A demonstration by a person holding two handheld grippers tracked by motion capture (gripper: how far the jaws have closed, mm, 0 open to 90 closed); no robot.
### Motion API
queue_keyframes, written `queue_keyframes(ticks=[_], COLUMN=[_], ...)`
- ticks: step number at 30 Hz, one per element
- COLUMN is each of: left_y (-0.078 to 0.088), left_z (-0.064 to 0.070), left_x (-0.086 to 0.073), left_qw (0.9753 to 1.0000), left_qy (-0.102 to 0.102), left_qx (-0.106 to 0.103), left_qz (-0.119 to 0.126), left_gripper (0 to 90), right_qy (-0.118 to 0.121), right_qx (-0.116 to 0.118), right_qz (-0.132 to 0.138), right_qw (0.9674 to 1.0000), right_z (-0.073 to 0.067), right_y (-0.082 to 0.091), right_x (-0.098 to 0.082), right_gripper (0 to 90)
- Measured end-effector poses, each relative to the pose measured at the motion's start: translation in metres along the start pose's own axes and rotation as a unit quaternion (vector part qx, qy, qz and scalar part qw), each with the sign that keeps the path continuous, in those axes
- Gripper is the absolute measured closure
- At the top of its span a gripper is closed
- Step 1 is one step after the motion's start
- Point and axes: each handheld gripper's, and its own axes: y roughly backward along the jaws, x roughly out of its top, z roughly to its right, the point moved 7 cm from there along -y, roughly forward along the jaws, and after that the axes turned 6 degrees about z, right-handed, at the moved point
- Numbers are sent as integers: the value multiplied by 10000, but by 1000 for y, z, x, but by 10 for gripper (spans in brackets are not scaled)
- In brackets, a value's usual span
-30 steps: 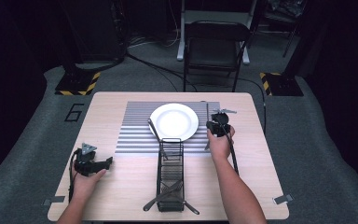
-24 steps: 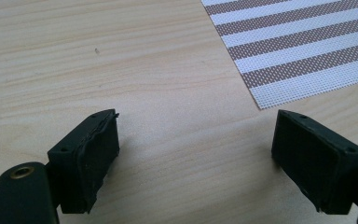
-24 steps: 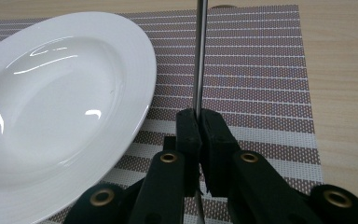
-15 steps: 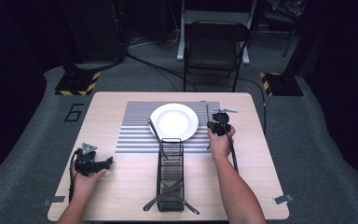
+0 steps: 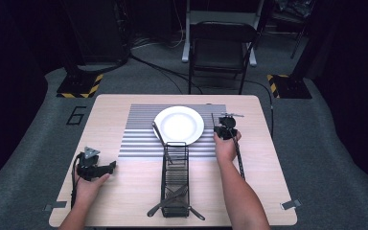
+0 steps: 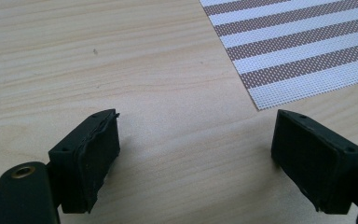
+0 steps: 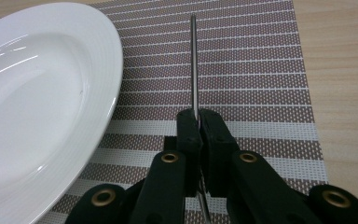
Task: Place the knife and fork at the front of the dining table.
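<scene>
Right gripper (image 7: 198,122) clamped on a knife (image 7: 194,65), blade running ahead of the jaws beside the plate (image 7: 37,93), not released. Left gripper (image 6: 196,154) wide, empty. Caddy (image 5: 175,179) holds more cutlery.

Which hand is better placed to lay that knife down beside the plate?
Right. The right gripper is shut on the knife over the mat, beside the plate. The left gripper is open over bare table.

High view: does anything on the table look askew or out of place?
Mostly tidy. The one oddity is a utensil lying slanted with its end on the rim of the plate, not flat on the striped mat. Cutlery handles also stick out of the near end of the wire caddy.
</scene>
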Motion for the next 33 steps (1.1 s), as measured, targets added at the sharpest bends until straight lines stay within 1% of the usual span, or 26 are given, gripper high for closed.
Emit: queue_keyframes(ticks=[5, 6, 7, 8, 11, 13, 16, 17, 19, 24, 27, 30, 33], left_y=[0, 0, 0, 0, 0, 0, 0, 0, 0, 0, 0, 0, 0], left_z=[0, 0, 0, 0, 0, 1, 1, 1, 1, 1, 1, 1, 1], left_x=[0, 0, 0, 0, 0, 0, 0, 0, 0, 0, 0, 0, 0], left_qw=[10000, 10000, 10000, 10000, 10000, 10000, 10000, 10000, 10000, 10000, 10000, 10000, 10000], left_qy=[-22, -25, -29, -33, -32, -31, -31, -29, -29, -33, -33, -32, -33], left_qx=[-13, -16, -20, -12, -21, -21, -19, -20, -20, -26, -26, -27, -28], left_qz=[-5, -2, -7, -2, -6, -6, -3, -6, -5, -2, 6, 9, 7], left_gripper=[150, 149, 150, 150, 149, 149, 149, 150, 149, 149, 149, 150, 150], right_qy=[-13, -49, -21, -66, -28, -72, -32, 56, 59, -60, -19, 41, 44], right_qx=[-55, -76, -78, -87, -103, -116, -84, -84, -77, -66, -72, -112, -143], right_qz=[-14, -26, -16, -44, -62, -97, -128, -119, -110, -142, -139, -198, -219], right_qw=[10000, 10000, 10000, 9999, 9999, 9999, 9999, 9999, 9999, 9999, 9999, 9997, 9996], right_z=[1, 2, 3, 3, 3, 2, 1, 0, 0, 0, 1, 4, 7], right_y=[-4, -6, -6, -6, -8, -9, -11, -12, -13, -12, -13, -13, -13], right_x=[-1, -2, -1, -2, -3, -5, -7, -7, -7, -7, -6, -7, -8], right_gripper=[873, 873, 873, 873, 873, 873, 873, 872, 872, 871, 863, 847, 839])
